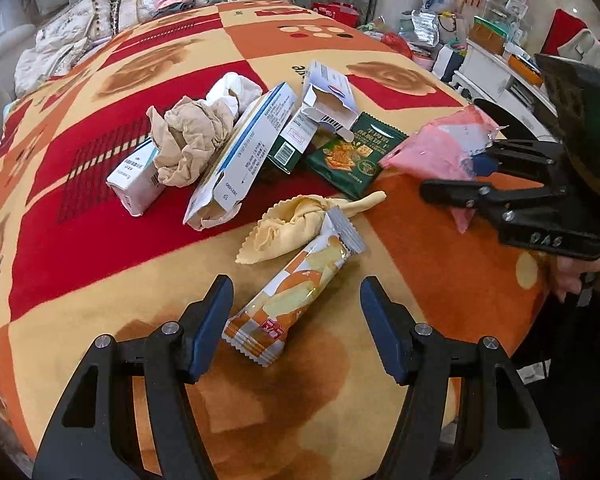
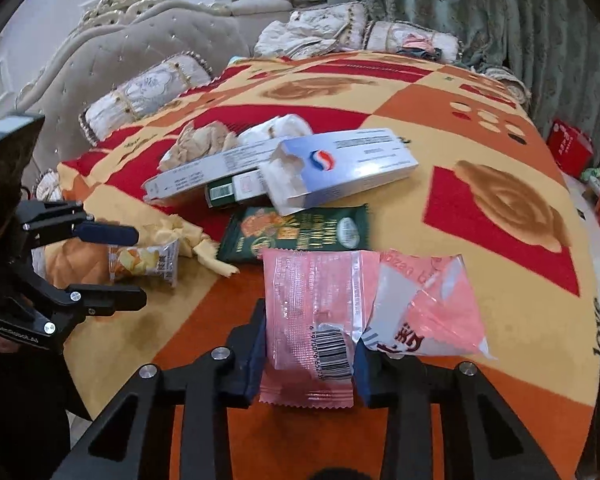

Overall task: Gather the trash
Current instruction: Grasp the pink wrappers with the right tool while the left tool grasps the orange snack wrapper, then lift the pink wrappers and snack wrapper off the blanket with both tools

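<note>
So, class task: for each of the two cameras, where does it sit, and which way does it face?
Left wrist: on the left claw, looking down at the orange snack packet; right claw at its right edge.
Right wrist: on the right claw, gripping the pink wrapper; left claw at its left edge.
Shared: green cracker packet, patterned blanket.

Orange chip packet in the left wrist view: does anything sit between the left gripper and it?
Nothing visible does. The orange chip packet lies on the blanket, its near end between the open left gripper fingers, pads not touching. The yellow wrapper lies at its far end, out of the way.
</note>
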A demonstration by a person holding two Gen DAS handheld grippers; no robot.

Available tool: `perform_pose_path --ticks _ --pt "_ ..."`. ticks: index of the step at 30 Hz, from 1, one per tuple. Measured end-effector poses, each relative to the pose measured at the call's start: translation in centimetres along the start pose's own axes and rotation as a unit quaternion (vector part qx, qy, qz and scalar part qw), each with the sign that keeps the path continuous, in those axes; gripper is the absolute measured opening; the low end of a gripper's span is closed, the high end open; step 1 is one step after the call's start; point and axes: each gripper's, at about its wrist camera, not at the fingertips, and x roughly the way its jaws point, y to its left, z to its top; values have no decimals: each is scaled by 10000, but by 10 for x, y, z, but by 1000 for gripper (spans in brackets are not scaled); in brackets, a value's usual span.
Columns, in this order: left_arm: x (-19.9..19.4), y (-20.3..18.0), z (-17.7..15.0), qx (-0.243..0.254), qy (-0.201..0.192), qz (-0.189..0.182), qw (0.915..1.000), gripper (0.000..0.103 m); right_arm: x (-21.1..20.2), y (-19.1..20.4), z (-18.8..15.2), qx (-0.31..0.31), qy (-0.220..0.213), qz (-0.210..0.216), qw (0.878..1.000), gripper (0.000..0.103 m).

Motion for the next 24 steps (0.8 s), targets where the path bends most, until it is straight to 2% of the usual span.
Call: perform_pose_path --ticks 1,2,3,4,6,14,21,24 --pt "1 -2 0 27 4 45 10000 53 -3 -2 -1 36 -40 20 10000 35" --pt "3 -3 0 29 31 41 10000 39 -7 -4 -1 78 -98 12 9999 35" --pt "4 -3 0 1 55 -7 10000 31 -10 -8 -1 131 -159 6 9998 35" --pt "4 -4 1 -13 48 -17 10000 29 -13 -11 -1 184 -201 8 9996 35" --pt "2 -5 2 -27 0 -71 10000 18 -18 -21 -2 359 -283 12 9990 35" --pt "-19 -10 10 -260 -436 -395 9979 16 -30 -40 -6 669 -451 -100 9967 35" --pt "-27 -31 28 -321 -719 -327 9964 16 -43 -52 -6 783 -623 -139 9949 35" --pt "-28 -33 35 -580 -807 -244 9948 16 -47 -59 -8 840 -637 -202 9942 35"
